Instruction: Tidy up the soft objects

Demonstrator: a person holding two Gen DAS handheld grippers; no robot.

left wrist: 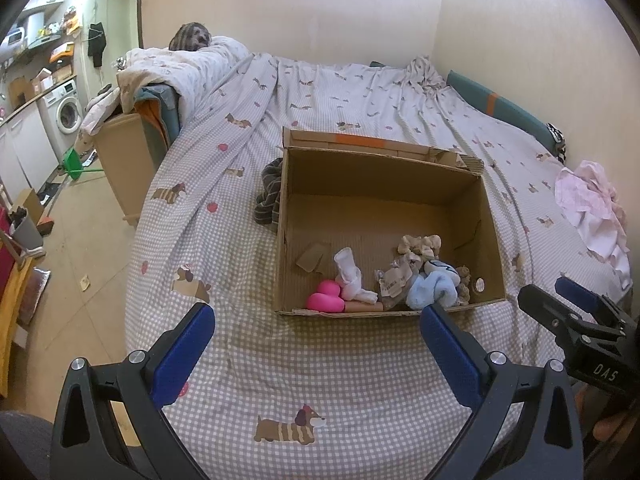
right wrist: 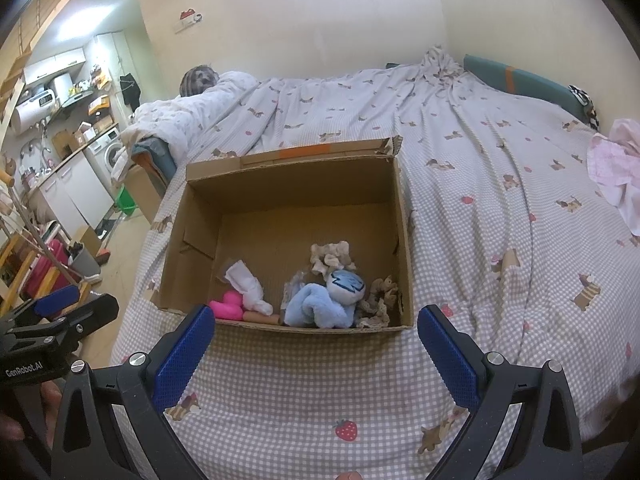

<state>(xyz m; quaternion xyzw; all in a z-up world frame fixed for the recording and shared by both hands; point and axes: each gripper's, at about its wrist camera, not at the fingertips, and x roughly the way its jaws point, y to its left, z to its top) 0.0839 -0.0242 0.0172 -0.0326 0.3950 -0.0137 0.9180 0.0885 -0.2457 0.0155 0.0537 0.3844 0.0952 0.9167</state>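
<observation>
Both wrist fisheyes look forward and down from the near edge of the bed (left wrist: 224,128) — the left view from left of the cardboard box (left wrist: 384,188), the right one nearer and more head-on — sharing the box's inside (and the far wall).

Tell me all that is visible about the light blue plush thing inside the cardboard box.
The light blue plush toy looks like soft fleece, curled and crumpled, with a rounder pale part bearing a blue mark. It lies on the floor of the open cardboard box, close to the near wall, towards the right. Beige frilly fabric pieces lie behind and to its right, touching it. A white sock and a pink toy lie to its left, apart from it. Neither gripper touches it.
</observation>
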